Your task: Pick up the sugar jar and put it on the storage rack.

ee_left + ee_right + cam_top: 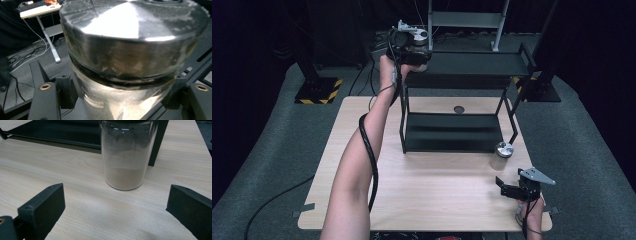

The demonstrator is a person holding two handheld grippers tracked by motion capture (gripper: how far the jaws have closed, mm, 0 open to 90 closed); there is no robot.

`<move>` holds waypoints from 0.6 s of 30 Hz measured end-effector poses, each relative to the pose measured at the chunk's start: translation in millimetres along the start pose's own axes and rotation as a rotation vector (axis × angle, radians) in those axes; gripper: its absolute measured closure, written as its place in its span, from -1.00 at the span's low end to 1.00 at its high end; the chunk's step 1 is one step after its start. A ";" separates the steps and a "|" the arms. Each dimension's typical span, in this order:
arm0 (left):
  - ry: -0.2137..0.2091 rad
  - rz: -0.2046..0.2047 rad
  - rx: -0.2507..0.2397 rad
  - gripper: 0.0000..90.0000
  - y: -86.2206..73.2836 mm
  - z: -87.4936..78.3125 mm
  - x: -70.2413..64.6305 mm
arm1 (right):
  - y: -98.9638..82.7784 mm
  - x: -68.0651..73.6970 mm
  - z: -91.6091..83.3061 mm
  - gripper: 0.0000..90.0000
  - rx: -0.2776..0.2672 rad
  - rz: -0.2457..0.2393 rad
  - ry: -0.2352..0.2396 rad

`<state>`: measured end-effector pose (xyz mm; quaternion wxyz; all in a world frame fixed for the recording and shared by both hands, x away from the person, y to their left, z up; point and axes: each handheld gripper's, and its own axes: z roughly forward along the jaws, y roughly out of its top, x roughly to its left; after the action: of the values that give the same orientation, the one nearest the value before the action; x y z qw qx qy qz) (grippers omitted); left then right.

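Note:
My left gripper [414, 50] is raised at the left end of the top shelf [477, 64] of a black two-tier rack. It is shut on a glass jar [120, 100] with a shiny metal lid [419, 36]; in the left gripper view the black pads [66, 91] press the glass just under the lid. A second glass jar [501, 155] with a metal lid, part filled with brown powder [124, 176], stands on the wooden table [412, 190] by the rack's front right leg. My right gripper [505, 187] rests low, just in front of that jar, open, its jaws wide apart with nothing between them [117, 212].
The rack's lower shelf [452, 132] is bare. A round cable hole [458, 109] sits in the table behind the rack. A thick cable [371, 155] runs along the left forearm. Dark stands and a metal frame [464, 20] lie beyond the table.

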<state>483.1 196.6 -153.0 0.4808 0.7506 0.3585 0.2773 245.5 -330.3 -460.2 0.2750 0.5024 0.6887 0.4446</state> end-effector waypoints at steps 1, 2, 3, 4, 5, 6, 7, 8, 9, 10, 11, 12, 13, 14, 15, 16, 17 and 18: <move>0.002 -0.001 0.005 -0.33 0.3 0.8 -0.1 | 0.0 0.0 0.0 -0.99 0.000 0.000 0.000; 0.002 -0.002 0.010 -0.33 0.3 1.9 0.4 | 0.0 0.0 0.0 -0.99 0.000 0.000 0.000; -0.002 -0.008 0.009 -0.33 -0.6 2.1 2.5 | -0.1 0.0 0.0 -0.99 0.000 0.000 0.000; -0.006 -0.021 0.007 -0.33 -1.4 2.4 4.2 | -0.1 0.0 0.0 -0.99 -0.001 -0.001 0.000; -0.008 -0.027 0.006 -0.33 -1.9 2.6 5.3 | -0.1 0.0 0.0 -0.99 -0.001 0.000 0.000; -0.012 -0.032 0.004 -0.33 -2.4 2.8 6.6 | -0.1 -0.1 -0.1 -0.99 -0.001 -0.001 0.000; -0.014 -0.035 0.003 -0.33 -2.9 2.9 7.3 | 0.0 -0.1 -0.1 -0.99 0.000 -0.001 0.000; -0.018 -0.039 0.003 -0.33 -3.1 3.1 8.5 | -0.1 0.0 -0.1 -0.99 -0.001 -0.001 0.000; -0.022 -0.050 0.003 -0.33 -3.2 3.2 9.8 | -0.1 0.1 -0.1 -0.99 0.000 -0.001 0.000; -0.026 -0.057 0.003 -0.33 -3.4 3.3 11.3 | -0.1 0.1 0.0 -0.99 0.000 -0.001 0.000; -0.028 -0.060 0.004 -0.33 -3.4 3.3 12.1 | 0.0 0.2 0.0 -0.99 0.000 -0.001 -0.001; -0.028 -0.059 0.006 -0.33 -3.0 3.3 12.0 | -0.1 0.3 0.0 -0.99 -0.001 -0.002 -0.001; -0.027 -0.055 0.009 -0.33 -2.1 3.3 11.6 | 0.0 0.4 0.0 -0.99 0.000 -0.002 -0.001; -0.027 -0.054 0.011 -0.33 -1.7 3.3 11.3 | 0.0 0.3 0.1 -0.99 0.000 -0.002 -0.001; -0.027 -0.054 0.012 -0.33 -1.4 3.3 11.5 | 0.0 0.2 0.1 -0.99 0.000 -0.002 -0.001; -0.028 -0.055 0.012 -0.33 -1.3 3.3 11.8 | -0.1 0.2 0.0 -0.99 -0.001 -0.002 -0.001; -0.028 -0.054 0.012 -0.33 -1.4 3.3 11.9 | -0.1 0.2 0.0 -0.99 -0.001 -0.001 -0.001; -0.027 -0.054 0.012 -0.33 -1.4 3.3 11.4 | -0.1 0.2 0.0 -0.99 -0.001 -0.002 -0.001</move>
<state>491.9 204.4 -154.7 0.4883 0.7472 0.3738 0.2520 245.4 -330.1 -460.3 0.2758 0.5018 0.6889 0.4444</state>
